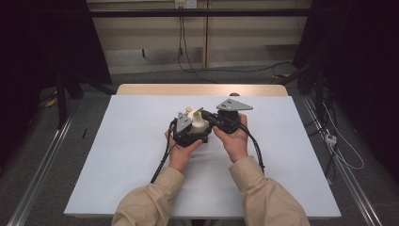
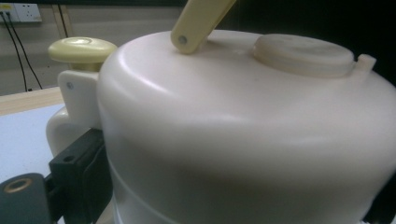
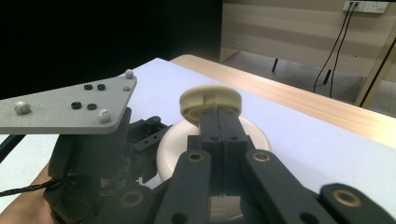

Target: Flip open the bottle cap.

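Cream plastic kettle-shaped pot (image 1: 199,125) is sitting gripped between left claw (image 1: 188,128) jaws; right claw (image 3: 219,122) is pinching shut under pale yellow lid (image 3: 211,103), lifting off remaining.

Desk (image 1: 117,179): one container (image 1: 199,125) stood near its centre, slightly toward the far edge. Left gripper (image 1: 187,129): set against the container's near-left side, its jaws flanking the body (image 2: 243,140). Right gripper (image 1: 217,120): at the container's right, reaching in over its top, jaws together by the lid (image 3: 211,99). Knob (image 2: 81,49): on the container's far-left side, above a side bracket. Floor beyond the desk's far edge: cables (image 1: 226,70).
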`<state>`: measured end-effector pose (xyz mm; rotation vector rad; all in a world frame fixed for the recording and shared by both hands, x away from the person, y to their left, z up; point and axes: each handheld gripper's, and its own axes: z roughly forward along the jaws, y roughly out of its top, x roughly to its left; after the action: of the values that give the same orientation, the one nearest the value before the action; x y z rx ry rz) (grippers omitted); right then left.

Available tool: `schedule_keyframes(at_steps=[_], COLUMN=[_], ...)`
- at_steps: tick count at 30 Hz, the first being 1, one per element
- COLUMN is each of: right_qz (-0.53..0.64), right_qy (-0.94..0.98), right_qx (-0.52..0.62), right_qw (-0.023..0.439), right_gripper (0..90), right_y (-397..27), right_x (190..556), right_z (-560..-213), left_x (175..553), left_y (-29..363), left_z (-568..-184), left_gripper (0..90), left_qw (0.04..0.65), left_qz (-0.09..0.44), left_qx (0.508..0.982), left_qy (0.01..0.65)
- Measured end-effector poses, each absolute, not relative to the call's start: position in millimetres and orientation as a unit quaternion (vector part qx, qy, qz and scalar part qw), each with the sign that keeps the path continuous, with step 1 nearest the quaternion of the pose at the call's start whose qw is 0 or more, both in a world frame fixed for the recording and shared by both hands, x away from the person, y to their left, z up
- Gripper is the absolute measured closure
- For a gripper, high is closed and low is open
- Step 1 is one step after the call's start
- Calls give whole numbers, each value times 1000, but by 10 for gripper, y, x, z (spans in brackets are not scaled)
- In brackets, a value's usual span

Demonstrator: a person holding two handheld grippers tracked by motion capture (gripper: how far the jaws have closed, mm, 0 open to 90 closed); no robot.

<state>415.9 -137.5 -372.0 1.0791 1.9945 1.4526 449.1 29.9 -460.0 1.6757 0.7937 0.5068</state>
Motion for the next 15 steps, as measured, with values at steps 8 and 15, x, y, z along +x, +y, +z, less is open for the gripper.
schedule_keyframes(at_steps=[8, 15], right_qz=[527, 527], right_qy=[722, 720], right_qx=[389, 391], right_qw=[224, 225], right_gripper=[900, 900], right_y=[-1353, -1344], right_x=[4178, 4209], right_z=[-3707, -3697], left_x=[4490, 4490], left_y=[300, 300], left_z=[-4600, -4598], left_gripper=[68, 68], left_qw=[573, 572], left_qz=[216, 216], left_qx=[715, 716], left_qy=[338, 338])
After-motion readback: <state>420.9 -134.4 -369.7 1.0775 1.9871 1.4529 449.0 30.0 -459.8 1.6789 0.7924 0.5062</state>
